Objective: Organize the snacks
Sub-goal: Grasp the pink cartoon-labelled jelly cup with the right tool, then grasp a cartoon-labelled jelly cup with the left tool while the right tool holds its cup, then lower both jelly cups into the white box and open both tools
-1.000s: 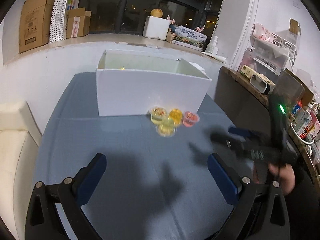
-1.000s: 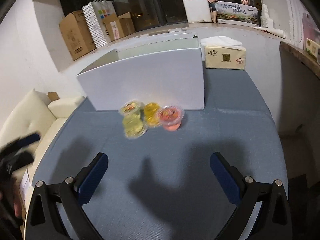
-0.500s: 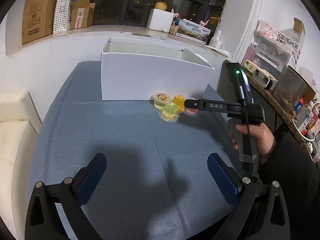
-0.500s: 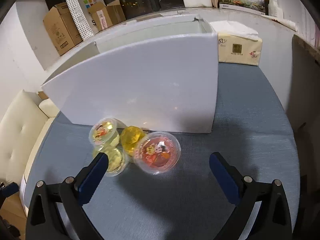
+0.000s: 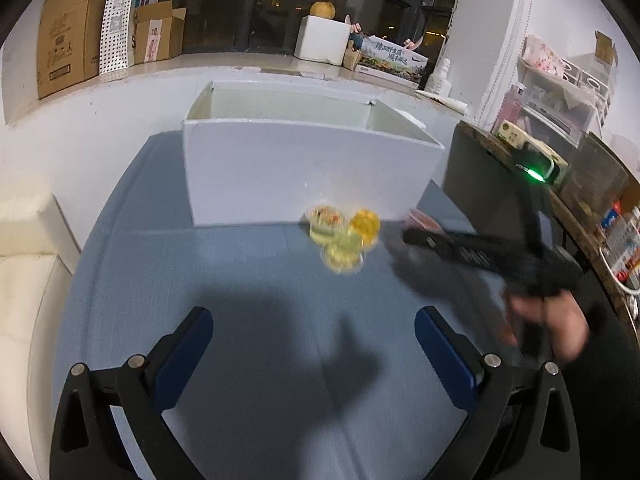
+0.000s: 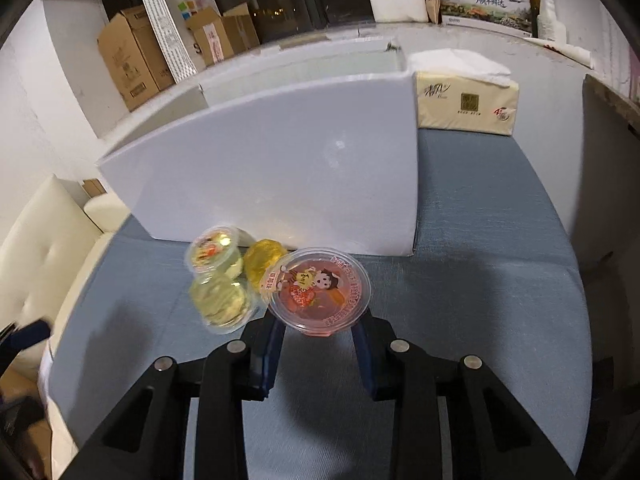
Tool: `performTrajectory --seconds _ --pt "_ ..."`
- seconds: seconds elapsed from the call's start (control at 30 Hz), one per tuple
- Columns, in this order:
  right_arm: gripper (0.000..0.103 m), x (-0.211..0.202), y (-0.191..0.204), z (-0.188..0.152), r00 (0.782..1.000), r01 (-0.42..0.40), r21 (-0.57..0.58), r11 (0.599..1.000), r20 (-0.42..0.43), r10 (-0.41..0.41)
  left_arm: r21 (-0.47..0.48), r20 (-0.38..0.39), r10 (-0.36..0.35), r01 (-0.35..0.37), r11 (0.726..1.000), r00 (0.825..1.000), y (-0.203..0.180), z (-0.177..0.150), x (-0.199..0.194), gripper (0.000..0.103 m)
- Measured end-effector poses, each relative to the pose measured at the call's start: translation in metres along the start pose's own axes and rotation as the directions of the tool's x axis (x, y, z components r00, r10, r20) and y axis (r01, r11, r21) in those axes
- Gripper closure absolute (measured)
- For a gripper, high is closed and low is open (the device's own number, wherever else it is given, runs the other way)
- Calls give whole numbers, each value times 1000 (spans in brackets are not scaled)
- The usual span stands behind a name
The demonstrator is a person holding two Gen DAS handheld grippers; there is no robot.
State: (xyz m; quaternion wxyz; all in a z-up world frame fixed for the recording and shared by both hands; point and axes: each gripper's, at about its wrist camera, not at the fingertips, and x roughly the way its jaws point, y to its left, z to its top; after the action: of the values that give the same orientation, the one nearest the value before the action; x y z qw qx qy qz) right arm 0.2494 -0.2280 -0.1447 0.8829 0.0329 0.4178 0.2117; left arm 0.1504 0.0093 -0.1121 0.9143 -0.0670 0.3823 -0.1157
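Red cup [image 6: 318, 288]: on the bench [image 6: 480, 280], rightmost of four cups, just near the white box [image 6: 280, 168].
Right gripper [image 6: 319, 330]: jaws have just been closing, now clasping the red cup's sides; the box lies straight beyond.
Left gripper [image 5: 312, 344]: spread wide, empty, well short of the cups.
Nearer hand: right.
Views: right wrist shows the grip; left wrist shows only the cup's edge behind the gripper, but the box's open top.
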Motion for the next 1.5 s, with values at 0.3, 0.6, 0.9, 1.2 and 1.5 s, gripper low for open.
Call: performTrajectory --seconds 0.3,0.6,0.9,1.2,1.5 --pt "68 -66 15 -28 995 -50 -3 999 90 51 -15 -59 50 -51 999 997 -11 57 80 0" --pt "68 -93 1 -48 990 -68 58 996 131 60 6 -129 131 -132 991 983 -11 69 134 1" --pt "68 -93 -6 -55 990 -72 83 994 127 61 -31 -104 70 -74 997 992 -12 73 145 51" --pt "68 -97 4 -53 988 -82 55 995 139 74 27 -30 56 -55 998 998 -20 61 114 52" --pt "68 -98 24 -43 985 -83 14 996 152 80 108 106 -2 -10 994 994 -37 49 22 51"
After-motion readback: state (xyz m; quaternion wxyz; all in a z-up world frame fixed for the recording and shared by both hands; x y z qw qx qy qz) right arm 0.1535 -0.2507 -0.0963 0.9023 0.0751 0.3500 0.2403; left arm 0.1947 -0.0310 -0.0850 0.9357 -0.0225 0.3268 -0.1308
